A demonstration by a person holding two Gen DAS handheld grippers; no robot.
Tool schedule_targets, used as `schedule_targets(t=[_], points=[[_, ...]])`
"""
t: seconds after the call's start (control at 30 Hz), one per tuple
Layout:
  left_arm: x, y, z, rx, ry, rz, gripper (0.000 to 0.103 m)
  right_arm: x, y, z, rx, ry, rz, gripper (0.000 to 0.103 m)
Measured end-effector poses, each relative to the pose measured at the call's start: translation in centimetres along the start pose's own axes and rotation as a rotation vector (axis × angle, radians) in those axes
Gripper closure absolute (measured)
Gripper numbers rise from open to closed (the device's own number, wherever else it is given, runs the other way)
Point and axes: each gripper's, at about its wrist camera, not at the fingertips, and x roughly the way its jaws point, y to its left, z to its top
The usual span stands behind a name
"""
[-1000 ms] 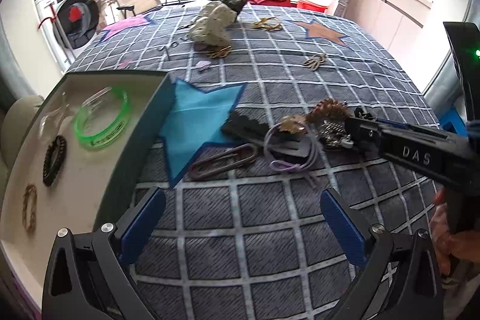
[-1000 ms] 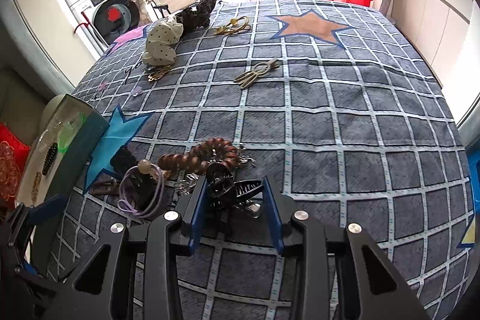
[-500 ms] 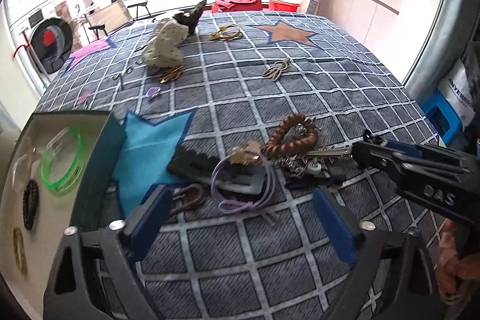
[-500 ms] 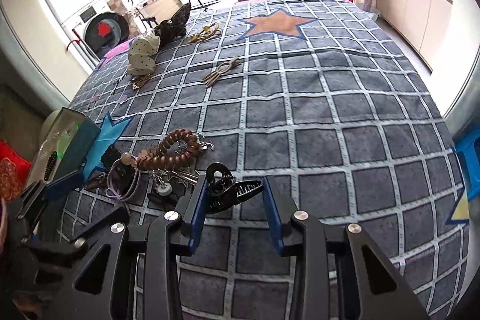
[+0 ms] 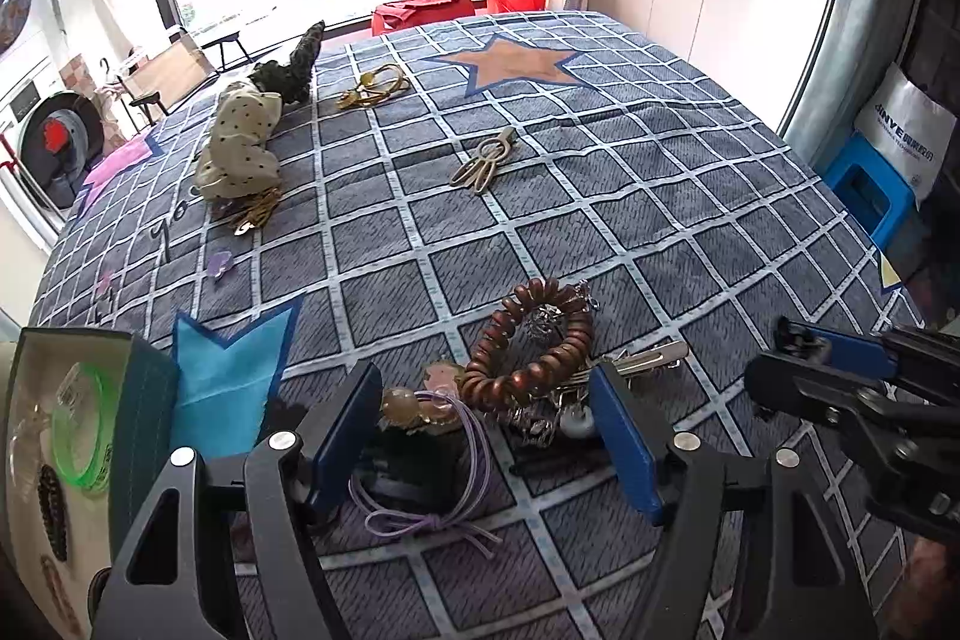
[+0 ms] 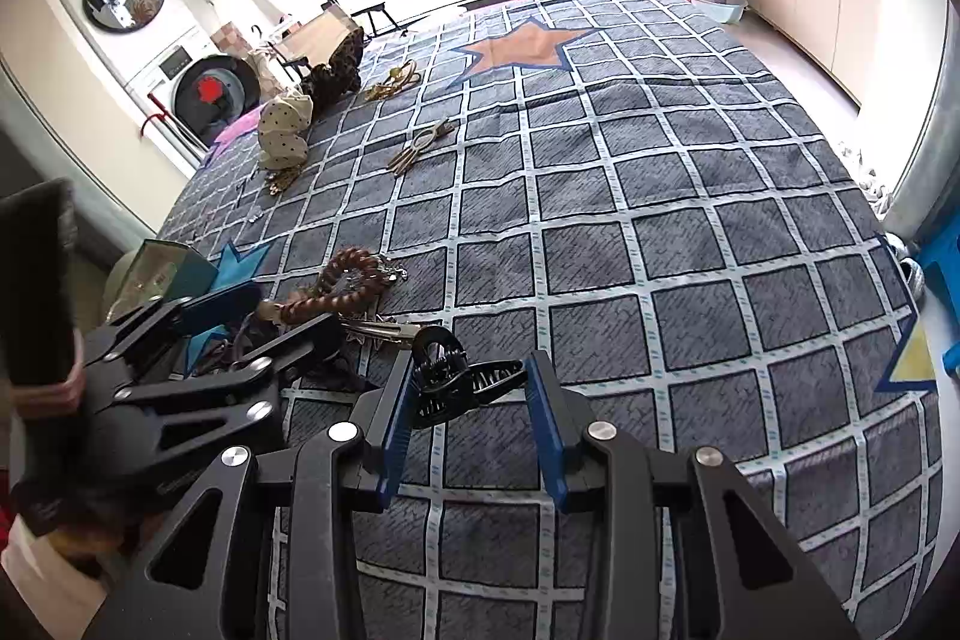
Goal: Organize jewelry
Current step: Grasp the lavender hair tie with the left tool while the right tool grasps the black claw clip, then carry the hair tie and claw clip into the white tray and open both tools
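Jaws of the left gripper (image 5: 486, 430) have just been closing, unclamped, around the jewelry pile (image 5: 480, 394) on the bed, so should center on one piece, while the right gripper (image 6: 468, 394) grips a black claw clip (image 6: 462, 381).

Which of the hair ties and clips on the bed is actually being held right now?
The black claw clip, pinched in the right hand-held gripper and off the pile; the brown spiral tie and purple tie lie loose.
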Motion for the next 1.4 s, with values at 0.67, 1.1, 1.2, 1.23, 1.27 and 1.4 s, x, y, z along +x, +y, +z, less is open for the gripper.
schedule_targets(t=[0.67,1.1,1.2,1.23,1.27,1.4], points=[[-2.2,0.3,-0.8,-0.029,-0.029,-0.062,0.099,-1.8,-0.9,-0.9,0.045,-0.017,0.037,0.064],[-6.5,0.5,-2.7,-0.063,-0.088,-0.091,0.099,-3.0,-0.6,-2.4,0.054,-0.019,0.044,0.064],[-7.8,0.7,-3.7,-0.077,-0.099,-0.1,0.099,-3.4,-0.3,-2.9,0.05,-0.017,0.045,0.064],[-8.2,0.8,-4.0,-0.082,-0.102,-0.102,0.099,-3.5,-0.1,-3.1,0.048,-0.015,0.046,0.064],[-8.6,0.9,-4.4,-0.088,-0.106,-0.103,0.099,-3.5,0.0,-3.3,0.046,-0.013,0.046,0.064],[-10.0,1.3,-6.1,-0.111,-0.106,-0.103,0.099,-3.7,0.8,-4.3,0.037,0.0,0.05,0.064]])
